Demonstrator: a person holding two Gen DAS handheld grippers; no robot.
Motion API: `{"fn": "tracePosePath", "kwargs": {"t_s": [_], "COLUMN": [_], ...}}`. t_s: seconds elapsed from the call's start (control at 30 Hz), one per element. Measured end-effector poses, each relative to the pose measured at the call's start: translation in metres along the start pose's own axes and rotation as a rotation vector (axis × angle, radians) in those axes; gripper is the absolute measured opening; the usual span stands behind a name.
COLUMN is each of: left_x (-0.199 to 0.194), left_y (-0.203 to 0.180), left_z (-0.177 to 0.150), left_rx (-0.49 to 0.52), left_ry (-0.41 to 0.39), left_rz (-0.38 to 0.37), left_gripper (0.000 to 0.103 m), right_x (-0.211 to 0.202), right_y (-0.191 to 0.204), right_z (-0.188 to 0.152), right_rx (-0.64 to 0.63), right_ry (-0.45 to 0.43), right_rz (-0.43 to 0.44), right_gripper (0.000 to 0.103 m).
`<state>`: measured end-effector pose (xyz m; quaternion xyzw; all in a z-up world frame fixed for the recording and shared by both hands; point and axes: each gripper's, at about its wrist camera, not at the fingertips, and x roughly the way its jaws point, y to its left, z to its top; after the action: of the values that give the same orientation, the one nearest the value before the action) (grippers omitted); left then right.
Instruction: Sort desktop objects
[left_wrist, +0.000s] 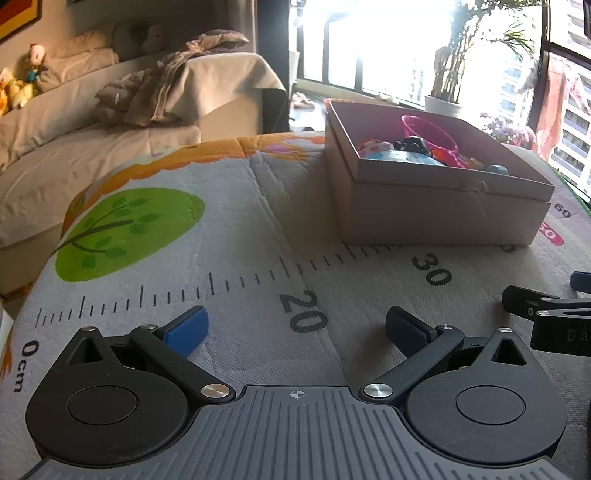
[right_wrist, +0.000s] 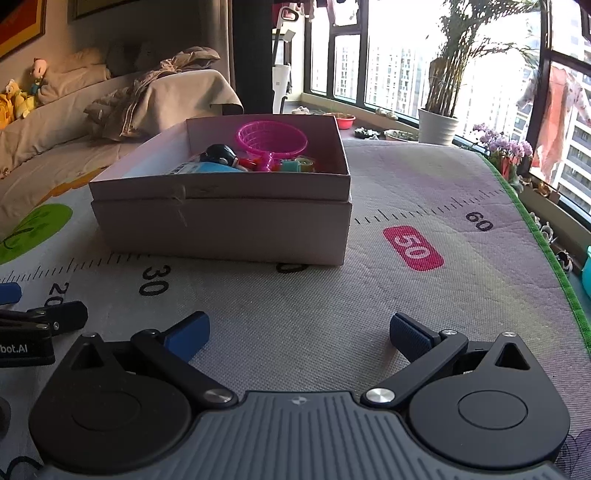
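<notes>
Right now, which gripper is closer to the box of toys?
Right, slightly. The right gripper faces the box nearly head-on; the left gripper sits off to the box's left.

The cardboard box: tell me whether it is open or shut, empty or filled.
Open and partly filled. The cardboard box has no lid on top; a pink basket and other small toys lie inside.

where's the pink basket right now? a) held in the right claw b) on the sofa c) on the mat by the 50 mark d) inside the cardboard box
d: the pink basket sits inside the cardboard box among other toys, while the right claw is open and empty over the mat.
</notes>
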<state>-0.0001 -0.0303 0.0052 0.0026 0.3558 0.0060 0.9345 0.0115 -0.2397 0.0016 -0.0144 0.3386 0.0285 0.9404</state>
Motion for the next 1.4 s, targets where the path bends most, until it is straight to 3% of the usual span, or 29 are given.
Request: {"fn": "tracePosePath", "kwargs": {"t_s": [0.5,1.4], "left_x": [-0.0004,-0.0005], "left_y": [-0.0025,-0.0010], "left_z": [0.0013,0.0008], "left_rx": [-0.039,-0.043], "left_ry": [0.003,0.001], "left_rz": [0.045,0.038], "left_gripper": [0.103,0.103], "right_x": [0.0000,0.0007], "right_y": [-0.0001,-0.0003], "right_z": [0.0000,0.0007], "right_rx": [0.001,0.000], "right_ry": [0.000,0.000], "right_rz": [0.001,0.001], "right_gripper": [0.103,0.103]}}
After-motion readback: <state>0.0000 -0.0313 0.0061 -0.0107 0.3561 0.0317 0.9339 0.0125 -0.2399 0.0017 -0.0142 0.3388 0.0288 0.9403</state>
